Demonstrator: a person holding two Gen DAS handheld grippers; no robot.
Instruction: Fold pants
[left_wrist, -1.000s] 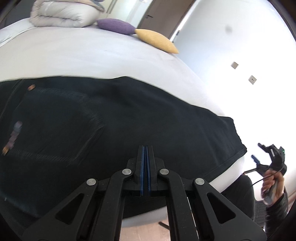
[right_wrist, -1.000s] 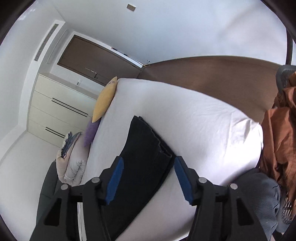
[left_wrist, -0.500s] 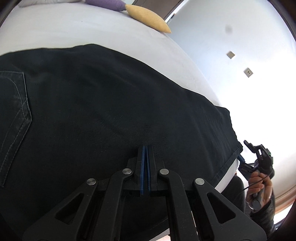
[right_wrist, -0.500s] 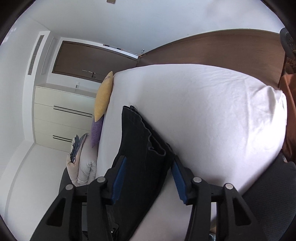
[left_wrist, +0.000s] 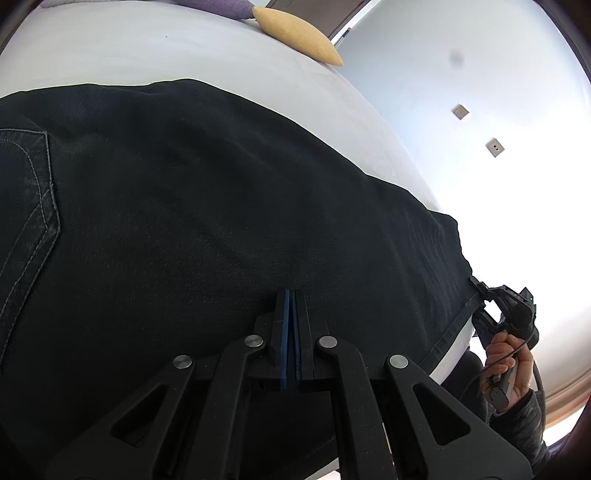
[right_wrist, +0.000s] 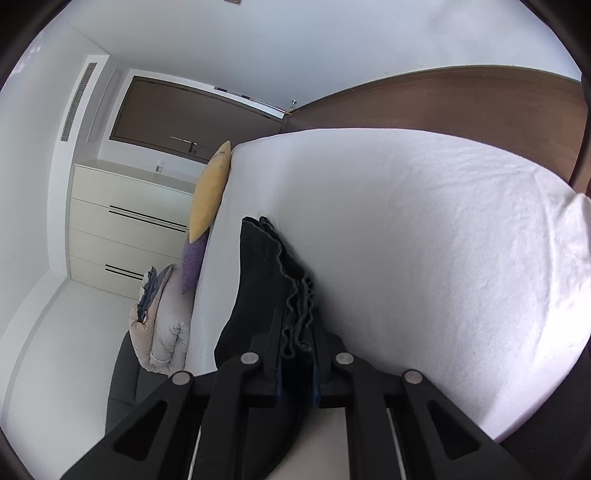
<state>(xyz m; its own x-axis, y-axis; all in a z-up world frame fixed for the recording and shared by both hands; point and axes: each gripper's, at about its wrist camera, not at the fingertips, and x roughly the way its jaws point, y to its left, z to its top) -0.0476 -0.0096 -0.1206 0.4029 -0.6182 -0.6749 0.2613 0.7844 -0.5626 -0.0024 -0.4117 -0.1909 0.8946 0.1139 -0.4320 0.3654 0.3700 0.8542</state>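
- Bedroom setting: white-sheeted bed (right_wrist: 424, 240) serves as the folding surface, broad and flat enough to carry the garment at full length
- Black pants (left_wrist: 229, 229) lie spread along the near side of the bed, already doubled leg on leg; a stitched back pocket (left_wrist: 26, 206) shows at the left of the left wrist view, so the waist end lies that way and the hems toward the right
- Hem end reaches the bed's edge; stacked hem layers show as wavy edges in the right wrist view, which suggests the legs were aligned so both can be taken in one grip
- Right gripper (right_wrist: 295, 354) has just been closing and now pinches the bunched hem layers between its jaws; the left wrist view shows the same tool (left_wrist: 484, 295) meeting the cloth at its end corner, held by a hand (left_wrist: 513, 365)
- Judgement: the hem is gripped at the edge so the leg end can be carried over toward the waist
- Left gripper (left_wrist: 291, 314) has its jaws pressed together with nothing between them; its tips sit over, possibly on, the mid-length of the cloth
- Judgement: it is probably placed there to pin the fabric and mark the fold line; contact cannot be confirmed
- Yellow cushion (right_wrist: 210, 192) and purple cushion (right_wrist: 194, 266) lie at the far edge, a rolled duvet (right_wrist: 162, 332) beyond them, all well apart from the pants
- Drawer unit (right_wrist: 129, 225) stands against the wall behind
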